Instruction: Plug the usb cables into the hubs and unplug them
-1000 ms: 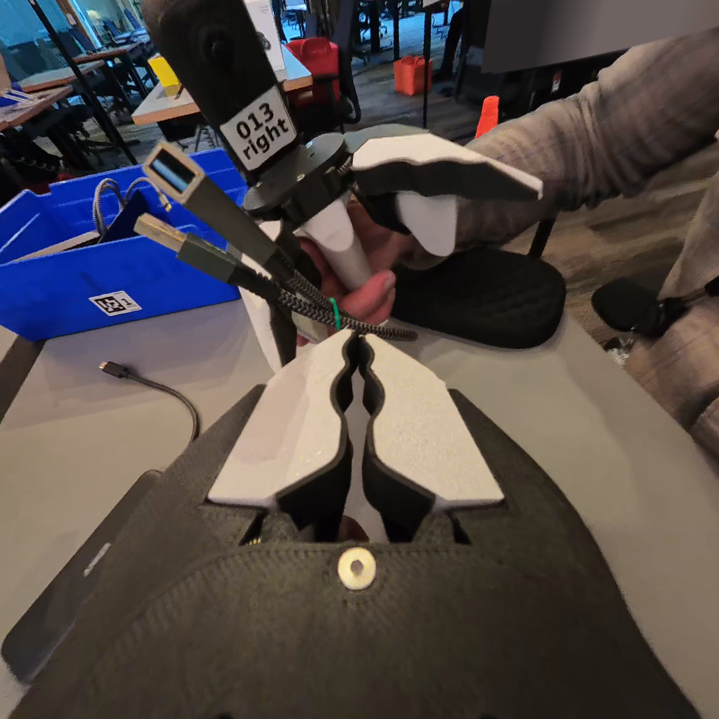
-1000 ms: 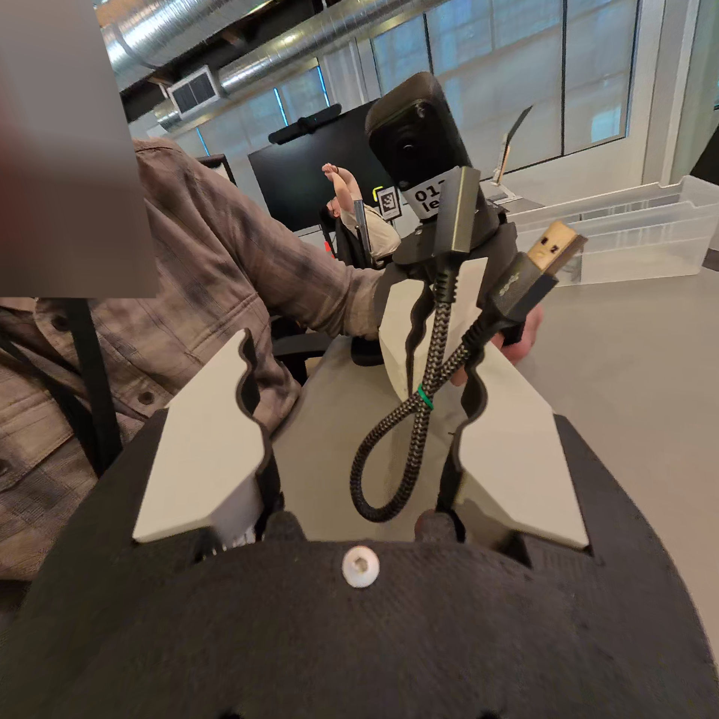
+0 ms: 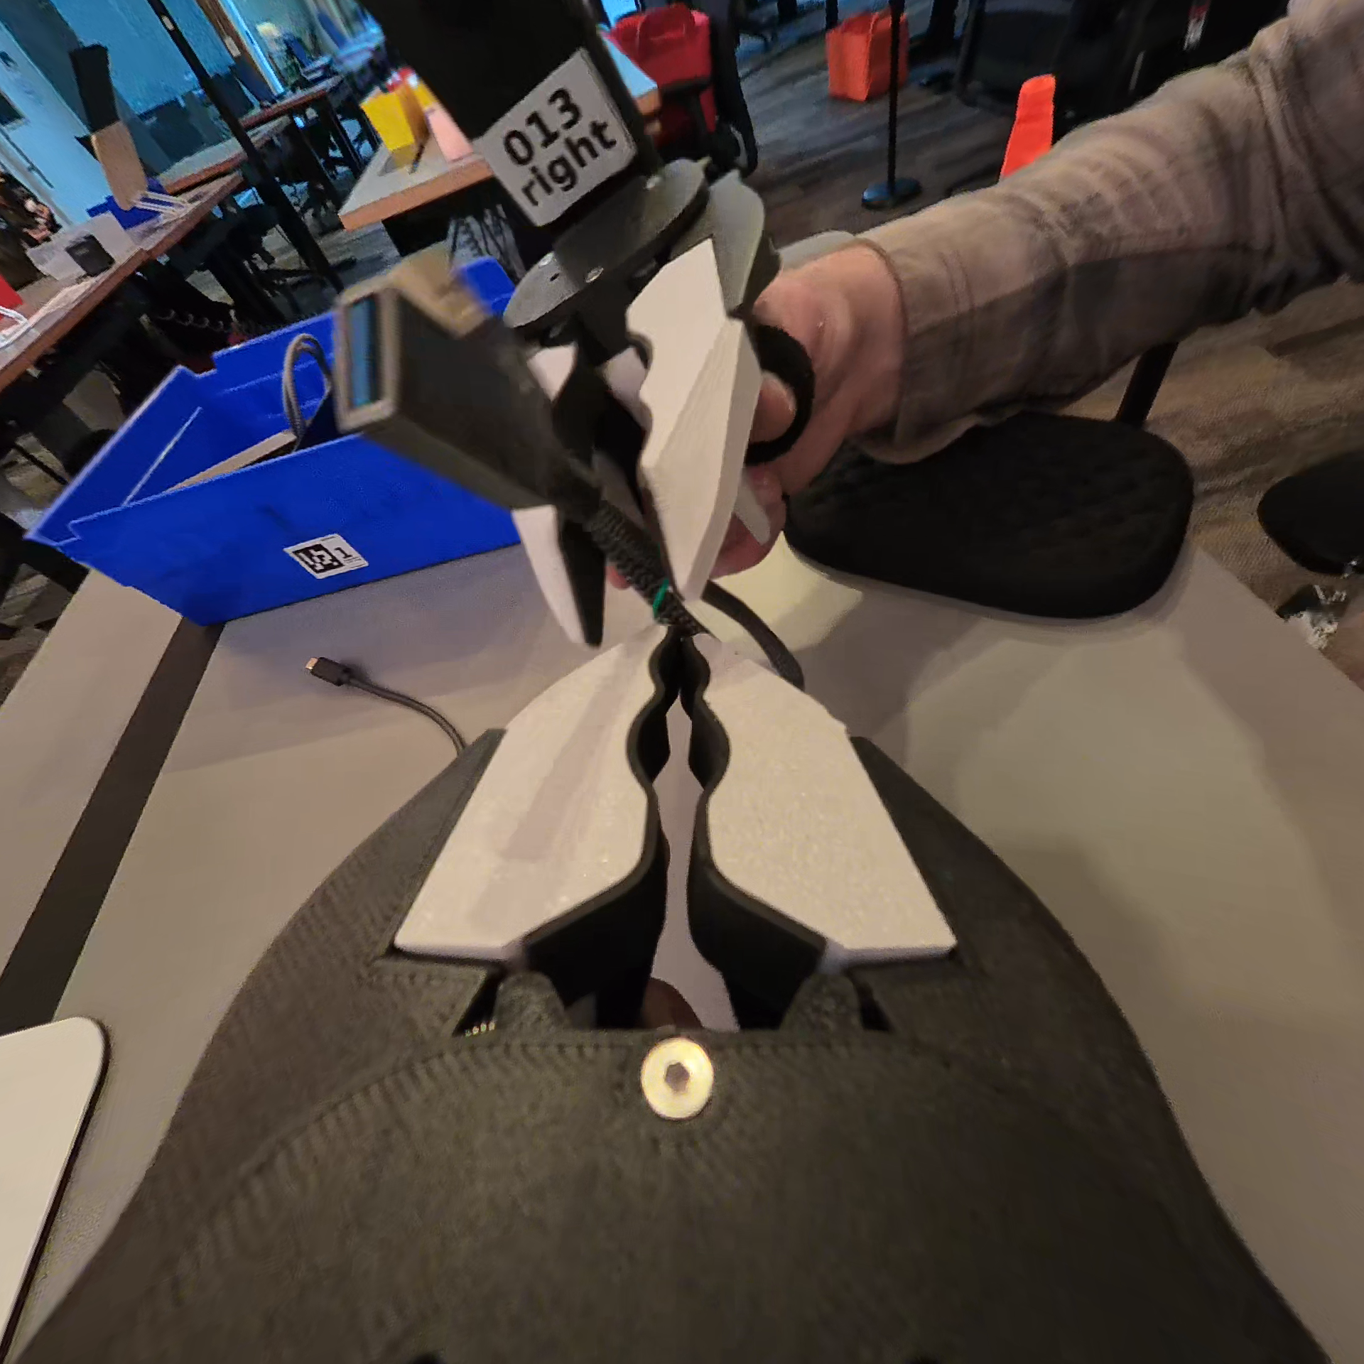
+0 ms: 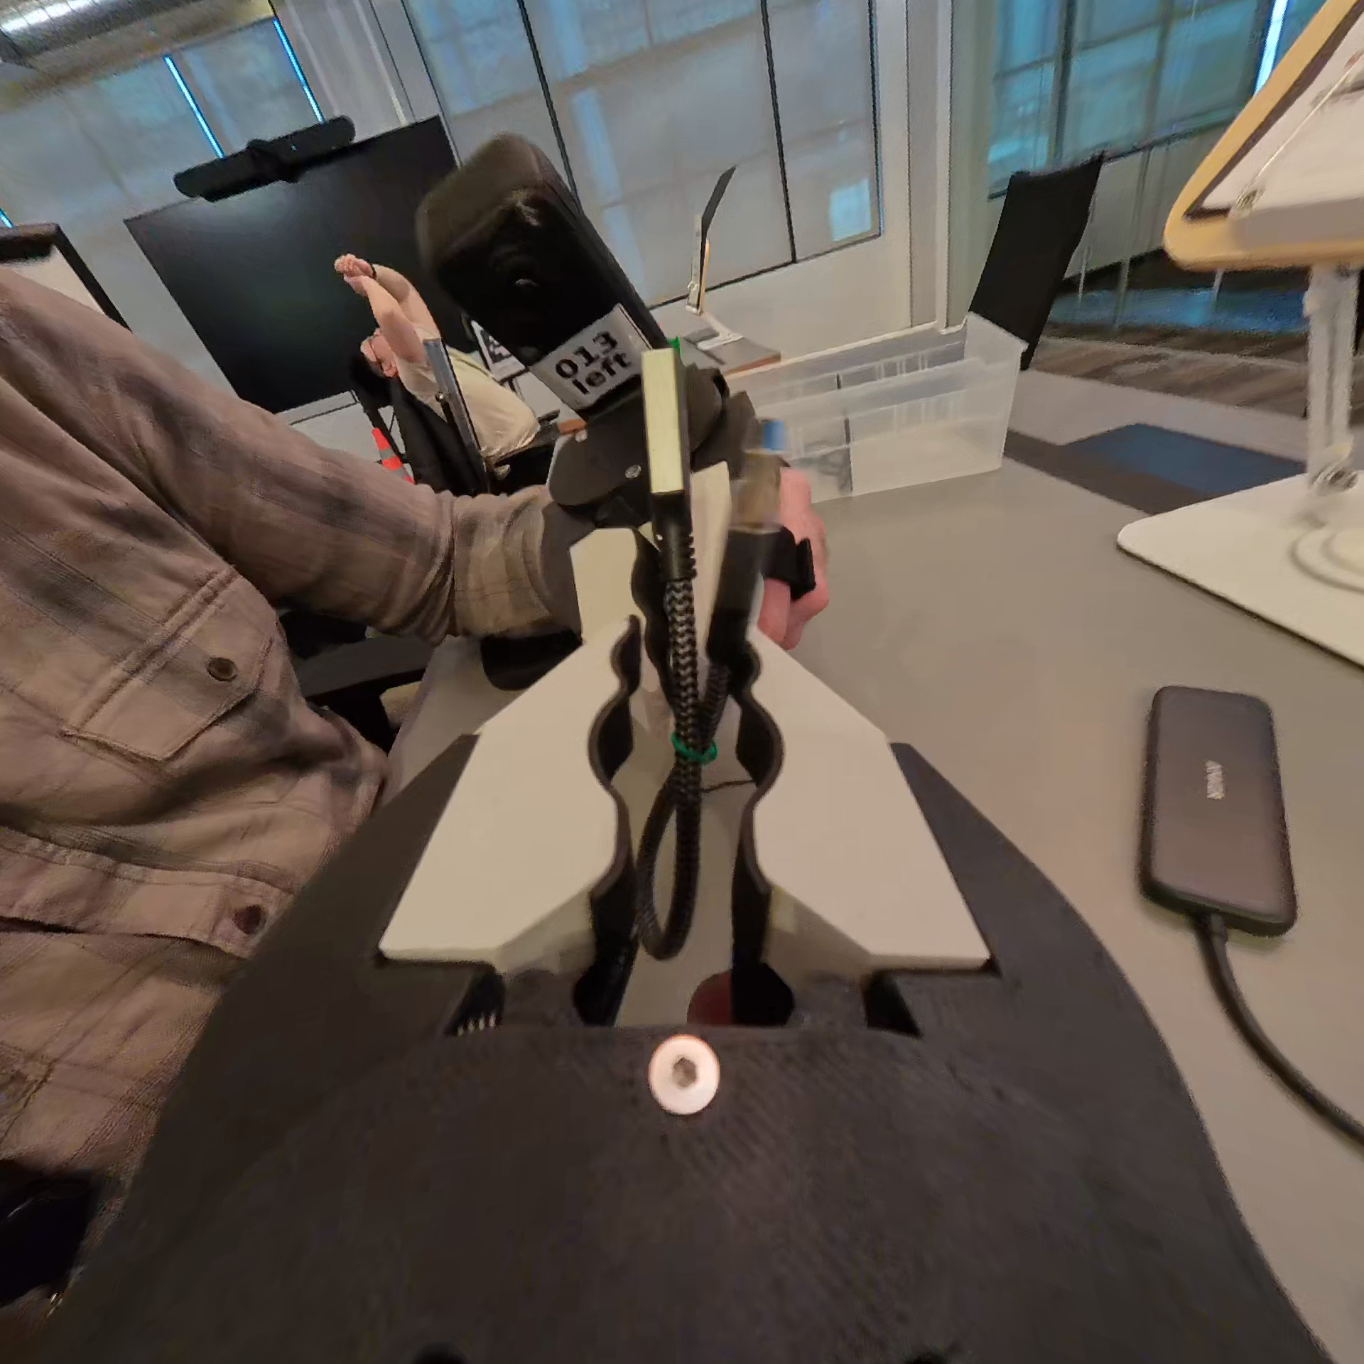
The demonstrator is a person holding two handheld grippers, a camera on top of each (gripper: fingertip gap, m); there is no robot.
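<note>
The braided usb cable, folded double and bound with a green tie, hangs above the desk. The left tool is clenched on it at the tie. The right tool stands partly parted around the loop, not visibly squeezing it. Both plugs stick up toward 12 o'clock. A dark hub lies on the desk at 3 o'clock of the right tool; a blue bin sits at 10 o'clock of the left.

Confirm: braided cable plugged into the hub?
Unplugged. Both ends of the braided cable stand free in air; hub lies apart on table.
</note>
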